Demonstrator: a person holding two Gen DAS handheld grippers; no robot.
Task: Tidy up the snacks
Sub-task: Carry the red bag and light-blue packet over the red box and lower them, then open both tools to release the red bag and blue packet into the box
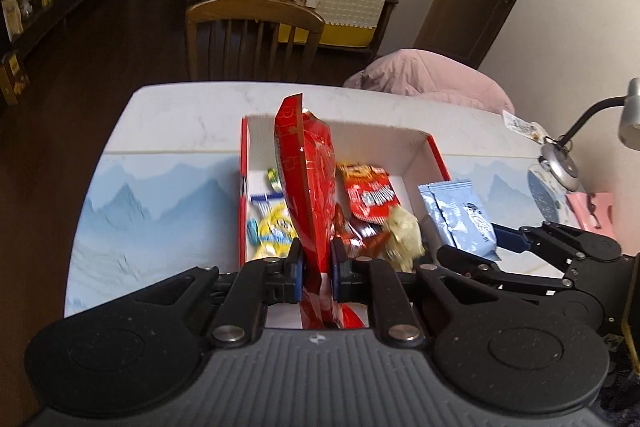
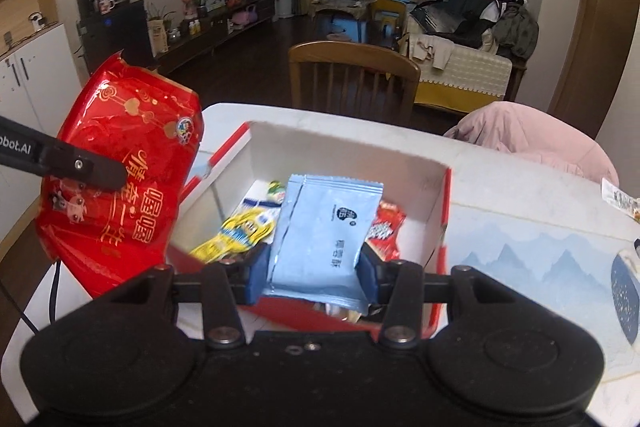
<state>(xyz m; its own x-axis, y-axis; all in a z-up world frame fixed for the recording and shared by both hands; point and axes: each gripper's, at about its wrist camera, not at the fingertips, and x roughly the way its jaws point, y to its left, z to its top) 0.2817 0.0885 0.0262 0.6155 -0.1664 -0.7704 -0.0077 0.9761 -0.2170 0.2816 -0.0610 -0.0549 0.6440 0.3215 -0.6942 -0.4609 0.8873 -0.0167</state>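
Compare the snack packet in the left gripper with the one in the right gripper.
The red bag is glossy with gold print; the pale blue packet is matte with small dark print. The red bag looks larger than the blue packet. The left gripper pinches the red bag edge-on; the right gripper shows the blue packet's flat face. Both are held over the open red box.

I see a large glossy red bag (image 1: 308, 179) with gold print held upright and edge-on over the open box (image 1: 416, 147), which has red outer walls and a white inside. A pale blue packet (image 2: 328, 227) is held above the box. Inside lie a yellow packet (image 2: 240, 231), a small red packet (image 1: 370, 195) and a pale crumpled wrapper (image 1: 404, 233).
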